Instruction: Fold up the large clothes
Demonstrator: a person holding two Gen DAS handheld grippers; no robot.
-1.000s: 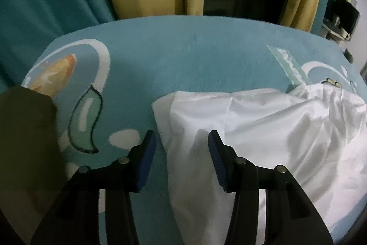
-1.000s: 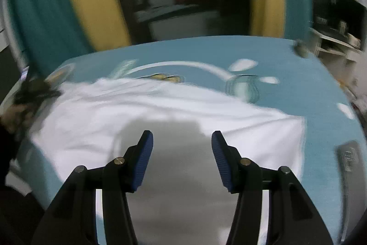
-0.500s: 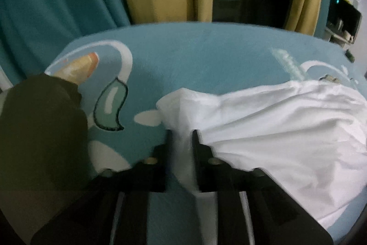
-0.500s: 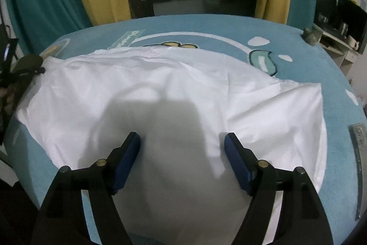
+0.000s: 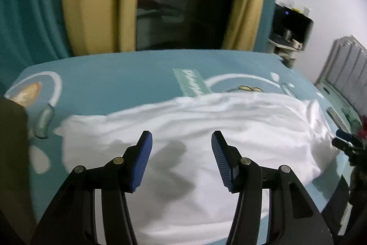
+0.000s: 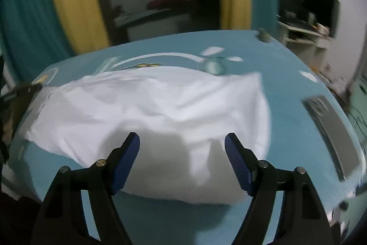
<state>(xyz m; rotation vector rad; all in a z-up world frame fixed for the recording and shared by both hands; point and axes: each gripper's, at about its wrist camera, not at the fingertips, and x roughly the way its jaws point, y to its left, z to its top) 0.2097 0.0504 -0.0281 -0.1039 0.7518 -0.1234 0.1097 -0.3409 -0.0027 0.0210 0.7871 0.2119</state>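
Observation:
A large white garment (image 5: 206, 130) lies folded and a bit wrinkled on the teal printed bed cover (image 5: 114, 75). My left gripper (image 5: 181, 144) is open and empty, raised above the garment's near left part. In the right wrist view the same garment (image 6: 160, 102) spreads across the bed, and my right gripper (image 6: 182, 145) is open wide and empty above its near edge. The right gripper's tip also shows at the far right of the left wrist view (image 5: 344, 139).
Yellow and teal curtains (image 5: 91, 4) hang behind the bed around a dark doorway. A shelf with a black screen (image 6: 318, 13) stands at the right. A grey flat object (image 6: 332, 134) lies on the bed's right side. A dark olive object (image 5: 11, 153) sits at the left edge.
My left gripper was shut on the garment's corner half a second ago; it has let go, opened and lifted back. My right gripper has stayed open and pulled back toward the near edge.

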